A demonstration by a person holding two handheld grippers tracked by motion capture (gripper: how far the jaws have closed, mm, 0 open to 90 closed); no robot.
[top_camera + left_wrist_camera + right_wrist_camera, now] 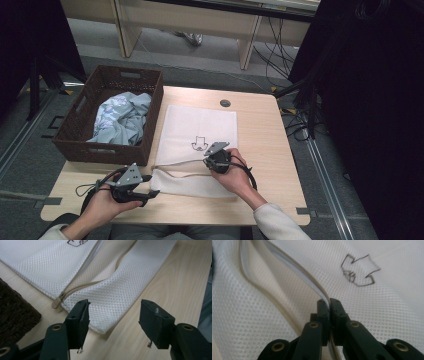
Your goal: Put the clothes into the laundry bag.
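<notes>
- Pinching the upper zipper edge (322, 293) of a white mesh laundry bag (200, 125), right gripper (329, 301) clamped tight, mesh spreading to both sides beyond the fingertips.
- Hovering with jaws spread wide, left gripper (113, 315) holding nothing; bag's near corner lying between and just beyond the fingers (81, 315), beige zipper pull (57, 302) just ahead of one fingertip.
- Resting flat on a wooden table (260, 150), bag partly unzipped, beside a brown basket (150, 100) of pale blue clothes (122, 120).
- Judged step: opening the bag's mouth.
- Likely next: closing the left fingers on the lower edge, then parting both edges gently.

White mesh laundry bag (200, 130) lies flat, unzipped
</notes>
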